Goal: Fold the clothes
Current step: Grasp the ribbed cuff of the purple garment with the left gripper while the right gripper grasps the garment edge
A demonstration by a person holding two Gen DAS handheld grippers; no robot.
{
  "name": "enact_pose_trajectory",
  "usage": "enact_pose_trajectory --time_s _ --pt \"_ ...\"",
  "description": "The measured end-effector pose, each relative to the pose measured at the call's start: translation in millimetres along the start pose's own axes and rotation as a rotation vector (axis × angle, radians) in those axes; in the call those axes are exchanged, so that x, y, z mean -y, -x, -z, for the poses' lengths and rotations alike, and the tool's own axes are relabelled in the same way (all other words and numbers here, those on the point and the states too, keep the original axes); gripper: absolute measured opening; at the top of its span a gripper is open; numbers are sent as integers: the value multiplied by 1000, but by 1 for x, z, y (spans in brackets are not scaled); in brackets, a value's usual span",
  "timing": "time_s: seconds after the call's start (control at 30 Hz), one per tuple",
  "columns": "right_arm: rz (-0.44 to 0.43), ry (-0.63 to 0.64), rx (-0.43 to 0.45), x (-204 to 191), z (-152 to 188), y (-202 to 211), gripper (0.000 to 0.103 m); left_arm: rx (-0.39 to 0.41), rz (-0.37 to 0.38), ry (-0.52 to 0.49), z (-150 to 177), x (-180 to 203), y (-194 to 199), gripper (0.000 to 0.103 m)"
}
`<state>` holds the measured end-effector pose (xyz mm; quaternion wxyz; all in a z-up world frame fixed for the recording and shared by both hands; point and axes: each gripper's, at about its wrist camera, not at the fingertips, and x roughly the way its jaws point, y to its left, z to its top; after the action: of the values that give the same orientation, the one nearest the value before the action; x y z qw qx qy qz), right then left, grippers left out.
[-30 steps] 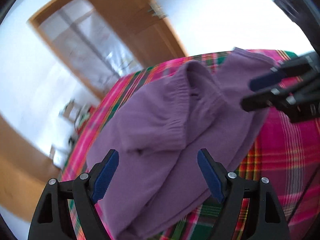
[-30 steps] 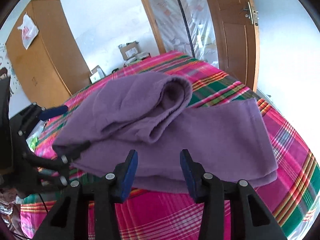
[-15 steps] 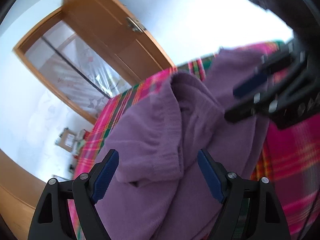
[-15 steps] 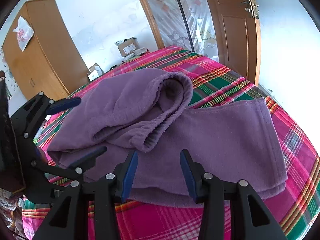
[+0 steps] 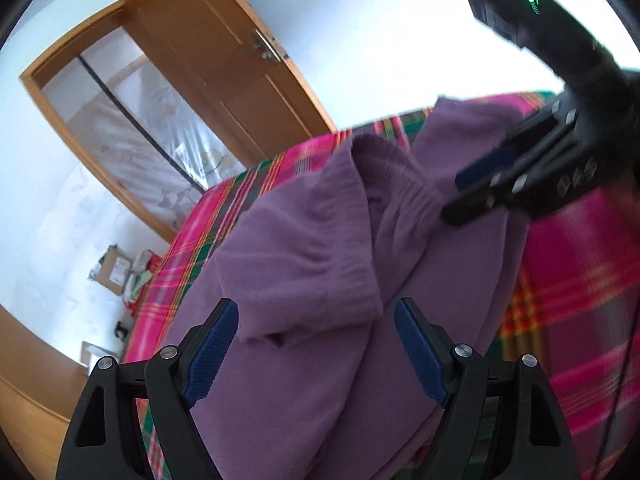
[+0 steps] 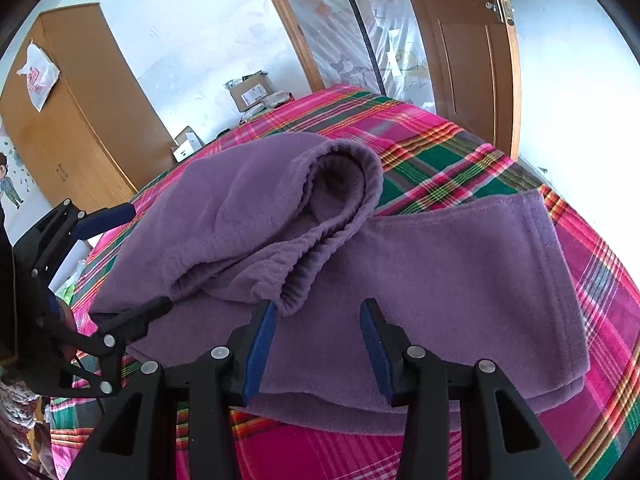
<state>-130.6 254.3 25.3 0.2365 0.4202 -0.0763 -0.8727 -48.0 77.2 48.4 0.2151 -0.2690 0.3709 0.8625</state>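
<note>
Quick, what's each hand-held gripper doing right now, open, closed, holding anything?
Left hand-held gripper: open, empty, over the purple fleece garment.
Right hand-held gripper: open, empty, over the same garment.

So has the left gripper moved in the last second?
Yes. In the right wrist view the left gripper has risen and spread beside the purple garment.

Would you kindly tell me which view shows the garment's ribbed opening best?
The right wrist view: the ribbed opening faces the camera, so you see inside it. The left wrist view shows it side-on and further off, its interior hidden.
</note>
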Motion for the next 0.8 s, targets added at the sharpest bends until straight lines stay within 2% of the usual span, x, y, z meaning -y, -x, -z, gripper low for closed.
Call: enact_pose_trajectory --time_s 0.13,0.23,0.33,0.43,0.53,0.6,0.63,0.8 --pt "-1 11 3 -2 -1 0 45 -10 -58 -40 1 -1 -7 82" --pt "2 9 -3 -2 -2 -3 45 18 -103 -87 -1 5 -7 82" --pt "3 13 -5 -4 -3 -4 45 59 -130 -74 -5 -1 -6 81" --pt "2 11 -6 -2 -4 -4 45 63 -137 32 -8 -22 -5 81" --pt "3 8 -6 -3 -7 -6 45 18 -186 179 -12 -47 -13 81" --pt "3 10 -6 -3 -8 -7 45 -23 -116 264 -8 -57 -18 81" --pt "3 12 -7 -3 -9 -7 45 -31 -103 274 -7 -58 -19 81" --pt "0 16 -5 -2 -10 -7 45 -42 -122 143 -4 -33 -21 81"
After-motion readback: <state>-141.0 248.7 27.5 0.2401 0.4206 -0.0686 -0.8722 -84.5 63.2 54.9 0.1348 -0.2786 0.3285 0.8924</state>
